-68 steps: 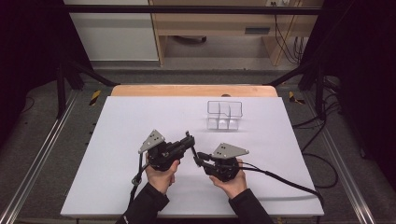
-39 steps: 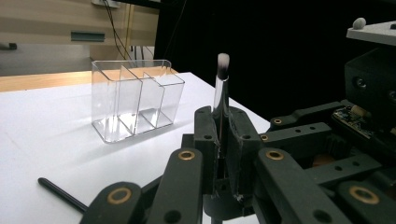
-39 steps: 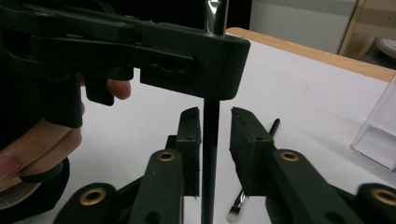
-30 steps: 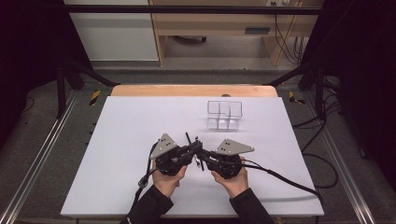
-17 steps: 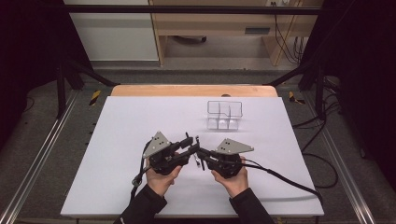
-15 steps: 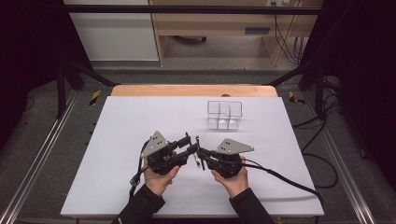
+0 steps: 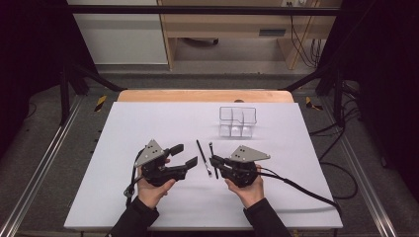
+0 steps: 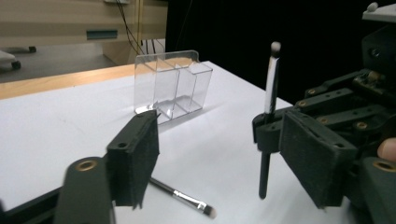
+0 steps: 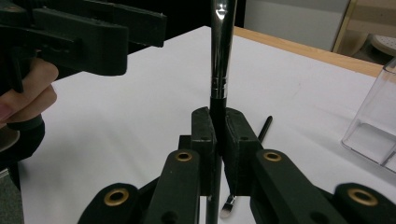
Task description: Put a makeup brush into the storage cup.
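My right gripper (image 7: 213, 161) is shut on a thin black makeup brush (image 7: 212, 153), gripping its handle; in the right gripper view the brush (image 9: 221, 51) stands upright between the jaws (image 9: 217, 127). A second black brush (image 7: 202, 157) lies flat on the white table, just left of the held one, bristles toward me (image 8: 184, 198). Left of that lying brush, my left gripper (image 7: 185, 154) is open and holds nothing. Its pads (image 8: 136, 158) frame the held brush (image 8: 269, 95) in the left gripper view. A clear compartmented organizer (image 7: 237, 121) stands farther back.
The white table top (image 7: 148, 123) has a wooden strip (image 7: 205, 96) along its far edge. A cable (image 7: 301, 187) trails from the right gripper to the right. Metal rails and dark floor flank the table.
A second ago the two grippers were close together. My left gripper has drawn back to the left with its jaws open. The right gripper stays in place with the brush.
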A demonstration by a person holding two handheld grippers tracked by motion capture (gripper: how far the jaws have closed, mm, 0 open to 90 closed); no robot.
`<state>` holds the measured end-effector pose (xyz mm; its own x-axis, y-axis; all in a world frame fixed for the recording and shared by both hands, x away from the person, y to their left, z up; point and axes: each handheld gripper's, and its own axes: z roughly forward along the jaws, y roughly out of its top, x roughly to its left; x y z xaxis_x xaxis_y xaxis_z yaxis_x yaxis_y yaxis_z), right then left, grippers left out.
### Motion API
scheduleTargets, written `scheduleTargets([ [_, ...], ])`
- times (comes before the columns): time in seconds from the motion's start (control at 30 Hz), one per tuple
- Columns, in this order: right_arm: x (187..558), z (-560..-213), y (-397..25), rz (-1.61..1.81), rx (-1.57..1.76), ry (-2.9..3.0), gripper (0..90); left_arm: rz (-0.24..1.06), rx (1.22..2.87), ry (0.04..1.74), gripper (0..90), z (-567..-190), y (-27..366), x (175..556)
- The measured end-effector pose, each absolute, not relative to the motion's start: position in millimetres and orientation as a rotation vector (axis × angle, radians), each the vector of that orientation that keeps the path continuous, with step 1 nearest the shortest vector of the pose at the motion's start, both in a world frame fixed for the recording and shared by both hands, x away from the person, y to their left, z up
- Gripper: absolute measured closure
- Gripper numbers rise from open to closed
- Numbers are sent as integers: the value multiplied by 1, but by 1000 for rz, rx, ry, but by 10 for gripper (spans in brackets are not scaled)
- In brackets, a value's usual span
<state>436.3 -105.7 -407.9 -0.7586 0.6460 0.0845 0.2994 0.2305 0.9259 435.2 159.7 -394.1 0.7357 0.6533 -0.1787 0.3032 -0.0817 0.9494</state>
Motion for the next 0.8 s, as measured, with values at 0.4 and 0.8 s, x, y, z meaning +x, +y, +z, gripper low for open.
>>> scheduleTargets([
  [0.4, 436, -404, -114, 1540, 891, 2163, 841, 393, 1747, 808, 154, -400, 178, 433],
  [0.8, 442, -399, -123, 1549, 920, 2129, 841, 424, 1801, 852, 109, -410, 196, 434],
])
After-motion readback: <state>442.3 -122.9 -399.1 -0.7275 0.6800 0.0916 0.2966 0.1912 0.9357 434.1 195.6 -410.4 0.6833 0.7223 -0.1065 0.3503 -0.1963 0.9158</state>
